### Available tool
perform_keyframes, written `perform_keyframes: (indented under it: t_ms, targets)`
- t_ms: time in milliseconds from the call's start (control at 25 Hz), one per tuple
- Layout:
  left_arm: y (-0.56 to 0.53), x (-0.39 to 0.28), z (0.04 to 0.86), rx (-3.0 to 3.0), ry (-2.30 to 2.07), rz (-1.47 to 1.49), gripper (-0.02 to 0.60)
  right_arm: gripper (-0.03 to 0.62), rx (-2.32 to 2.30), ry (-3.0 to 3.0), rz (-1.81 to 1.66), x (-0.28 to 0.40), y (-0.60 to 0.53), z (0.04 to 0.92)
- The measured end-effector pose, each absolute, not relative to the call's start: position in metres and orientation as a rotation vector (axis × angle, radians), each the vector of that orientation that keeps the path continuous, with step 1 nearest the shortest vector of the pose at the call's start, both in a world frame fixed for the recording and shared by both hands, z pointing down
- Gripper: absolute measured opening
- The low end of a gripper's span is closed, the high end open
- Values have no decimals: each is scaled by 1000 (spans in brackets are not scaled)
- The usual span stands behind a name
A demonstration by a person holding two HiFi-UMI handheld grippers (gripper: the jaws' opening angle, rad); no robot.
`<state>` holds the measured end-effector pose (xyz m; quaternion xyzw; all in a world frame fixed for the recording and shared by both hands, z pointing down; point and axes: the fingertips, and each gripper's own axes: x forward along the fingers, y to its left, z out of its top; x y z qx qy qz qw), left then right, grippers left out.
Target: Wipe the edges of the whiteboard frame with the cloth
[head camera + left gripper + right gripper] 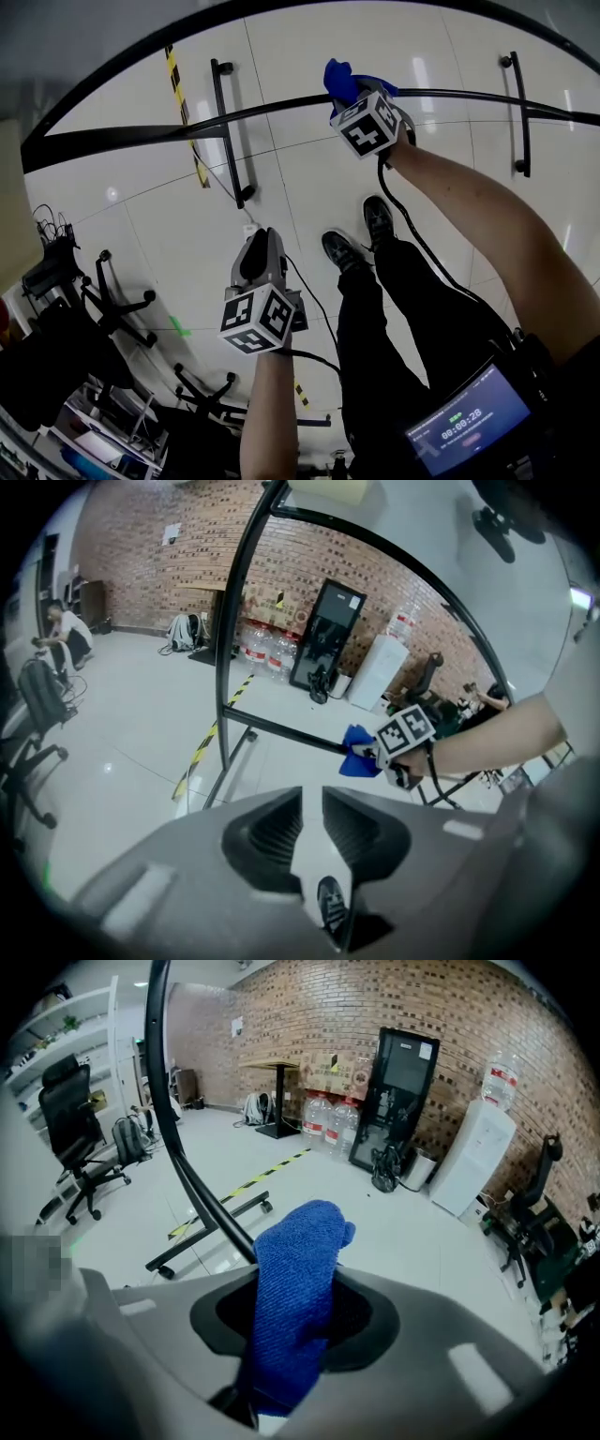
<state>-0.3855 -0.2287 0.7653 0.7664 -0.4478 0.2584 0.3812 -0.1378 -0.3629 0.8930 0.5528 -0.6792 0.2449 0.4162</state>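
Right gripper point(298, 1321): jaws partly spread, pinching the blue cloth point(298, 1260). Cloth's free end sits at the black bar of the whiteboard frame point(253, 113). Left gripper point(312, 832): jaws pressed nearly together, nothing between them, held clear of the frame

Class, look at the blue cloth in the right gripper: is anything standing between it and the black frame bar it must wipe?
Nothing visible does. The cloth, clamped in the right gripper, sits right at the frame bar, with no object between them. The left gripper is shut, empty and well clear of the bar.
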Motion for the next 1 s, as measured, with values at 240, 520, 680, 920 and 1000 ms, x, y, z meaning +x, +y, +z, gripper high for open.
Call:
perform_keyframes:
  t_ms: [240, 520, 680, 920, 1000]
  targets:
    - [-233, -397, 773, 1928, -1143, 621, 67, 140, 1296, -1767, 587, -186, -386, 897]
    - [-244, -441, 770, 1945, -1123, 647, 67, 140, 1317, -1781, 574, -228, -408, 898]
    - [-244, -476, 767, 1924, -1163, 644, 67, 140, 1302, -1781, 544, -259, -422, 899]
    - [-241, -522, 761, 1897, -1248, 610, 67, 141, 1260, -1759, 516, -296, -441, 897]
    - [-242, -534, 760, 1890, -1279, 580, 67, 141, 1261, -1749, 486, -304, -447, 896]
